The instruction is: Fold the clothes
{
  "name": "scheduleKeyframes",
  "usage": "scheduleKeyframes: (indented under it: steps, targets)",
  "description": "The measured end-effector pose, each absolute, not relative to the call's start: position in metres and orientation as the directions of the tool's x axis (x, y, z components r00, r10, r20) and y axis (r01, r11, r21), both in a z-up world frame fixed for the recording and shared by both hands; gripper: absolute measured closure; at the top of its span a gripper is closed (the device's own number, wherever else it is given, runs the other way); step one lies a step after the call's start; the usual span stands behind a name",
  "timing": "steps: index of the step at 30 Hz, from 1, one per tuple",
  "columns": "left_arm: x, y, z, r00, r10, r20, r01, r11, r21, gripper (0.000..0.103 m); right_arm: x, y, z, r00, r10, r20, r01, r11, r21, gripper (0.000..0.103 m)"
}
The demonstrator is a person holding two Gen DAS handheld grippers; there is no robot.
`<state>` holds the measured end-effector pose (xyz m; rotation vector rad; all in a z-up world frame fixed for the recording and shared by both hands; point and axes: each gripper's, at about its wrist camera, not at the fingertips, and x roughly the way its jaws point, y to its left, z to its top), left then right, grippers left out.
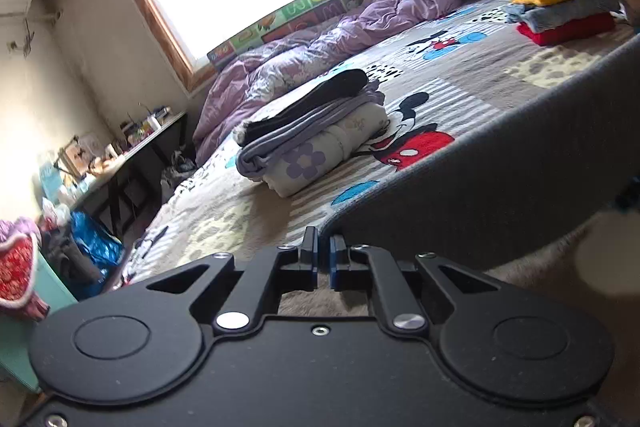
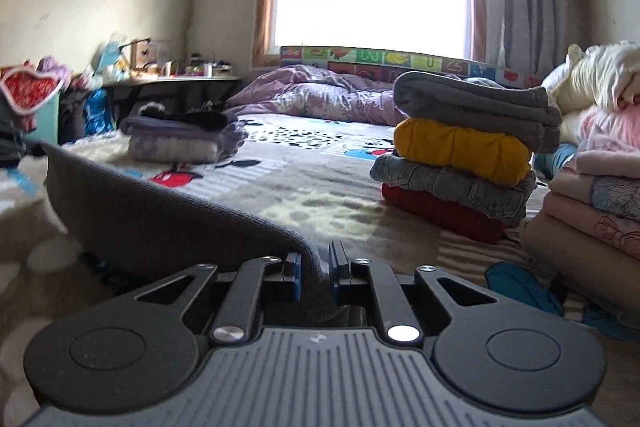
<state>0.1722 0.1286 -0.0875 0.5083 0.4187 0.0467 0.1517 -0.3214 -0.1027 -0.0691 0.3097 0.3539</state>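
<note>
Left wrist view: the left gripper point(image 1: 323, 259) pinches a corner of the grey garment point(image 1: 500, 155), whose edge runs right toward the right gripper point(image 2: 314, 279), clamped on the other end. Held taut between both, it hangs above the bed point(image 2: 312, 187); folded stack point(image 2: 468, 155) lies far right.

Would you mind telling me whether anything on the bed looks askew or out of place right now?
Only the purple duvet looks untidy, lying crumpled below the window. Both folded stacks sit neatly: the one with the yellow sweater and the one topped by a black garment. The grey garment hangs taut between both closed grippers.
</note>
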Motion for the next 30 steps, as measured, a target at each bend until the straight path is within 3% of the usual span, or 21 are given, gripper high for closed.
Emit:
scheduleKeyframes:
  steps: [10, 20, 30]
  targets:
    - [0.221, 0.131, -0.082, 0.91, 0.163, -0.38, 0.041, 0.879, 0.474, 0.099, 0.191, -0.312, -0.103, 0.882, 0.313, -0.352, -0.336, 0.942, -0.005, 0.089]
    - [0.261, 0.133, -0.094, 0.881, 0.151, -0.448, 0.076, 0.89, 0.45, 0.099, 0.231, -0.303, -0.11, 0.867, 0.299, -0.399, -0.347, 0.936, -0.052, 0.089]
    - [0.292, 0.134, -0.104, 0.836, 0.141, -0.53, 0.107, 0.905, 0.411, 0.099, 0.257, -0.309, -0.121, 0.837, 0.314, -0.448, -0.348, 0.937, 0.008, 0.089]
